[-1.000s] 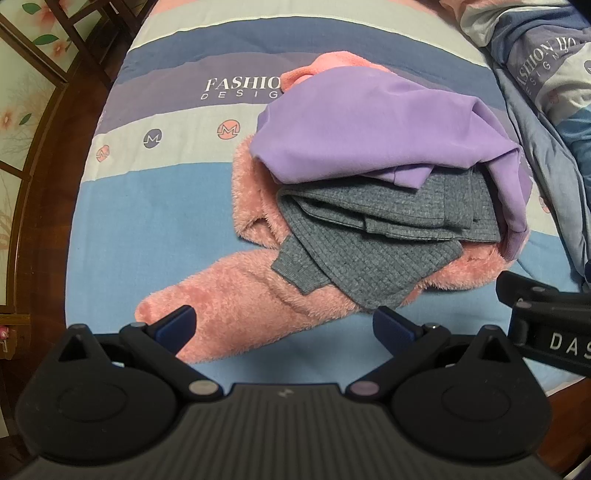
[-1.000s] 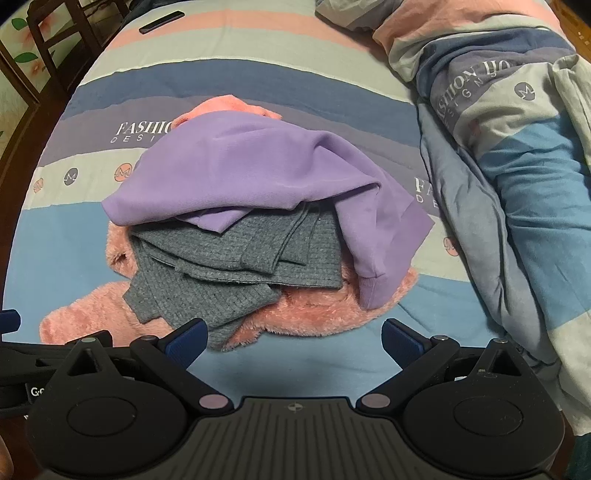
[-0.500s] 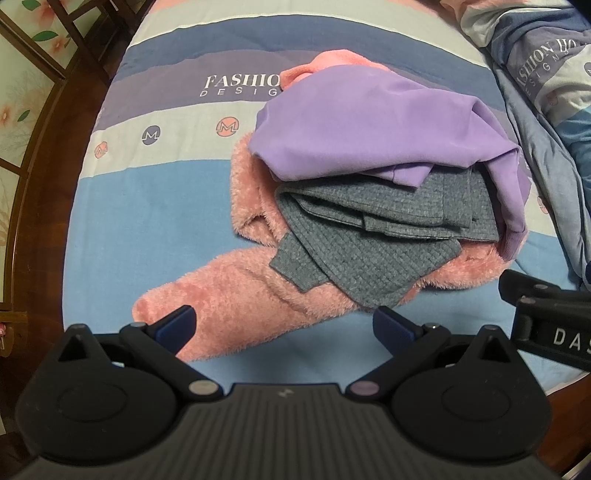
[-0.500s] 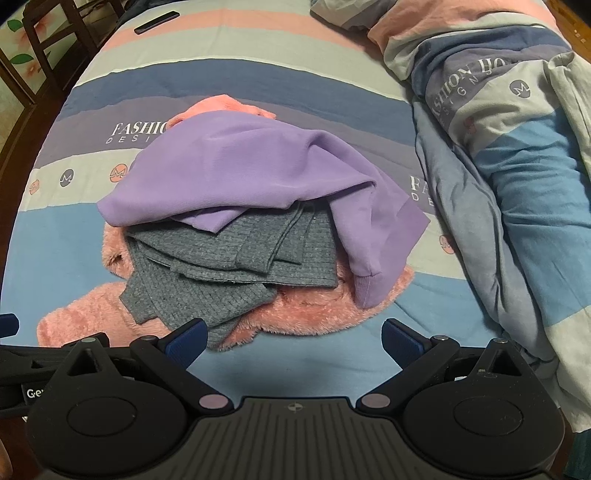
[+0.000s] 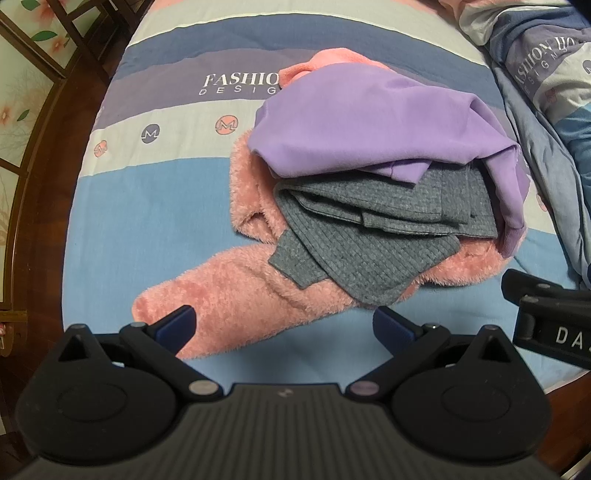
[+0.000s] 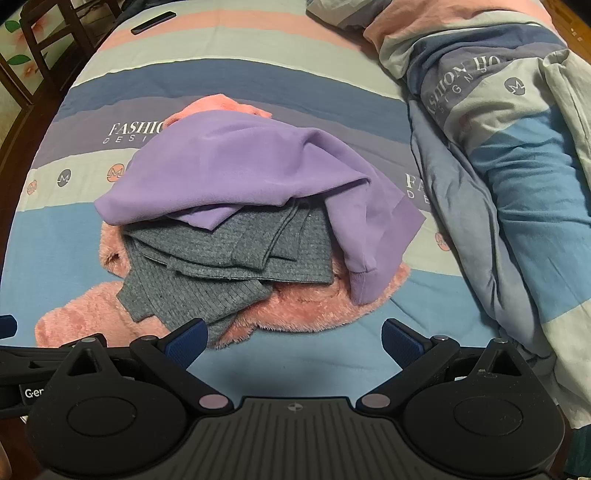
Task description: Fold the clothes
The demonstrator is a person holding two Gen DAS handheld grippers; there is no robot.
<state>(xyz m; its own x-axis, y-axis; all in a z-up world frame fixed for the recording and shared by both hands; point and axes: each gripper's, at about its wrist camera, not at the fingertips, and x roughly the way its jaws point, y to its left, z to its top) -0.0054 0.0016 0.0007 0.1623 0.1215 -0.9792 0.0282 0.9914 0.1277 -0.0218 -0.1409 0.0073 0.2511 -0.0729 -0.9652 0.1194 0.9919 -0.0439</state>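
Hovering low over the near edge of the striped bedsheet (image 6: 258, 85), side by side: left gripper (image 5: 282, 325) and right gripper (image 6: 293, 338), both with jaws spread wide, holding nothing. Just ahead, a heap of clothes: pink fleece garment (image 5: 236, 295) at the bottom, one sleeve reaching toward the left gripper's left fingertip; grey knit sweater (image 6: 229, 266) over it; purple sweatshirt (image 6: 240, 162) on top. Off to the right, a rumpled quilt (image 6: 517, 166). At the far edge, a dark remote (image 6: 153, 23).
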